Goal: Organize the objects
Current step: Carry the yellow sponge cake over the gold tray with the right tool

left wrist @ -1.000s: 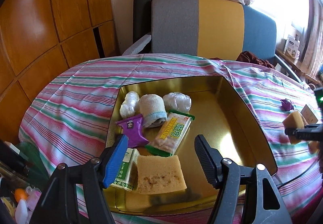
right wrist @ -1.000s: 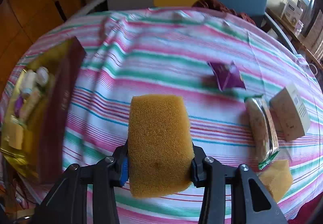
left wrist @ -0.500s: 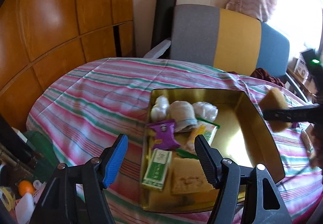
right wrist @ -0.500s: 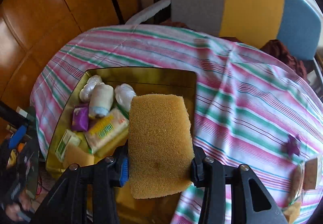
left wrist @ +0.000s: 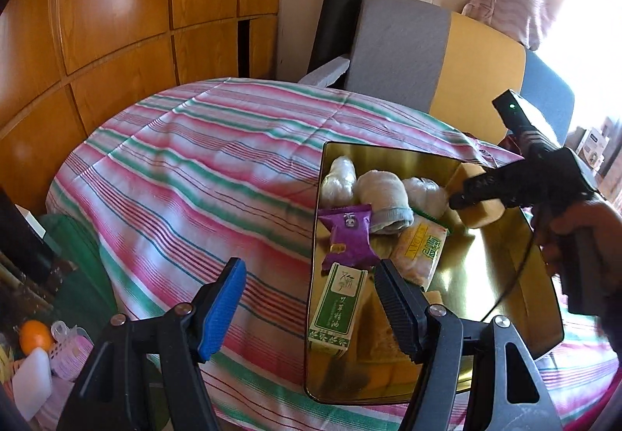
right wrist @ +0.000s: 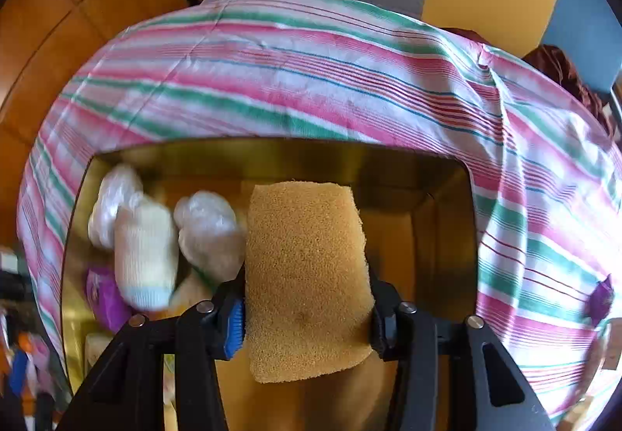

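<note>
The right gripper (right wrist: 307, 318) hung over the gold tray (right wrist: 443, 174) with a yellow sponge (right wrist: 307, 275) between its fingers; the jaws were opening, yet the pads on both sides were against the sponge's flanks, so it was gripped rather than dropped. In the left wrist view the same gripper (left wrist: 472, 194) reached in from the right, held by a hand (left wrist: 579, 232), with the sponge (left wrist: 480, 213) low over the tray's far half, just beside the white bundles. The left gripper (left wrist: 307, 310) hovered at the tray's near left edge with its jaws well apart and nothing between them, the blue-padded finger (left wrist: 221, 310) over the striped tablecloth (left wrist: 186, 166) and the black one over the tray (left wrist: 501, 299). Inside the tray, along the left side, lay two plastic-wrapped white bundles (left wrist: 338, 178), a rolled white sock (left wrist: 385, 201) with a pale blue cuff between them, a purple snack packet (left wrist: 348, 236), a yellow-and-green snack packet (left wrist: 421, 252) and a green-and-white box (left wrist: 338, 306). Another yellowish piece at the near end, partly hidden behind the black finger, was possibly a second sponge, though the view was too blocked to be sure. The right half of the tray floor was bare gold. Beyond the table stood a chair (left wrist: 439, 54) with grey, yellow and blue panels.
</note>
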